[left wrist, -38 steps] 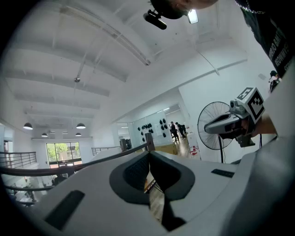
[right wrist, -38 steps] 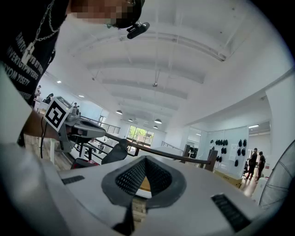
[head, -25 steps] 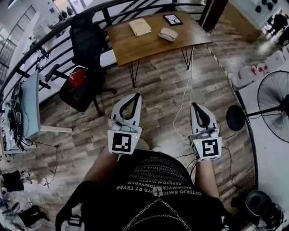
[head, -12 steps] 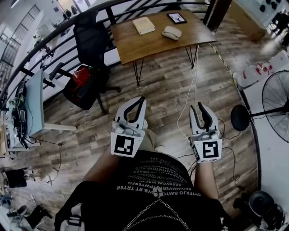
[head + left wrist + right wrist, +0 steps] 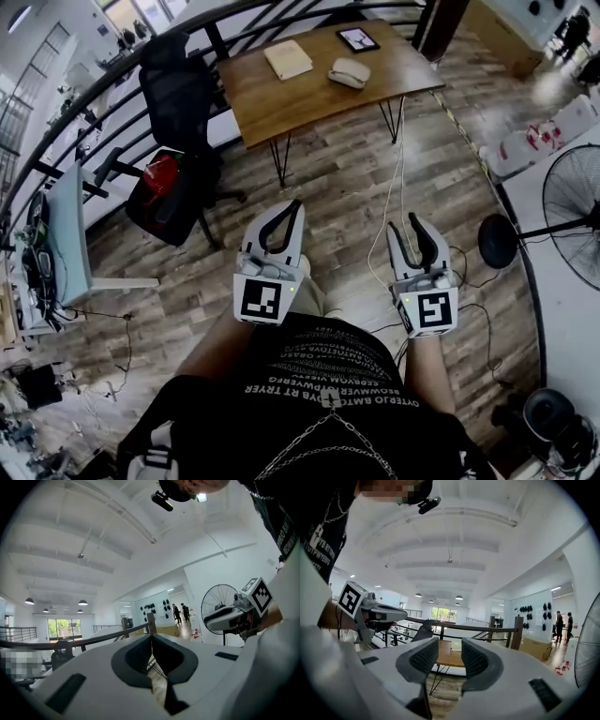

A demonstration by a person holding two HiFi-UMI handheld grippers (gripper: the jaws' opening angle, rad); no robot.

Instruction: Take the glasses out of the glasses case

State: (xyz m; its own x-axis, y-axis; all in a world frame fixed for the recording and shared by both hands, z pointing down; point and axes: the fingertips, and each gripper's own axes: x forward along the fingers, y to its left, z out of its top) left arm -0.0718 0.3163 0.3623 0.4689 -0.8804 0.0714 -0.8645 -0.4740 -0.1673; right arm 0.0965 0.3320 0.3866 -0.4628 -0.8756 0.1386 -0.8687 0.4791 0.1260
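Note:
A pale oval glasses case (image 5: 349,72) lies shut on the wooden table (image 5: 281,98) far ahead, between a tan notebook (image 5: 288,57) and a dark tablet (image 5: 359,39). No glasses show. Both grippers hang in front of the person's torso, well short of the table and above the wood floor. My left gripper (image 5: 292,207) (image 5: 151,638) is shut, its tips touching with nothing between them. My right gripper (image 5: 413,226) (image 5: 450,651) is open and empty; its jaws have just been opening. Each gripper also shows in the other's view: the right gripper (image 5: 233,614), the left gripper (image 5: 380,613).
A black office chair (image 5: 178,89) and a red bag (image 5: 160,172) stand left of the table. A standing fan (image 5: 570,217) is at the right, a white cable (image 5: 397,159) runs across the floor, and a curved black railing (image 5: 84,89) runs behind. A cluttered desk (image 5: 64,225) is at far left.
The right gripper's jaws went from shut to wide open. The left gripper stayed shut. Both grippers shifted slightly in the view.

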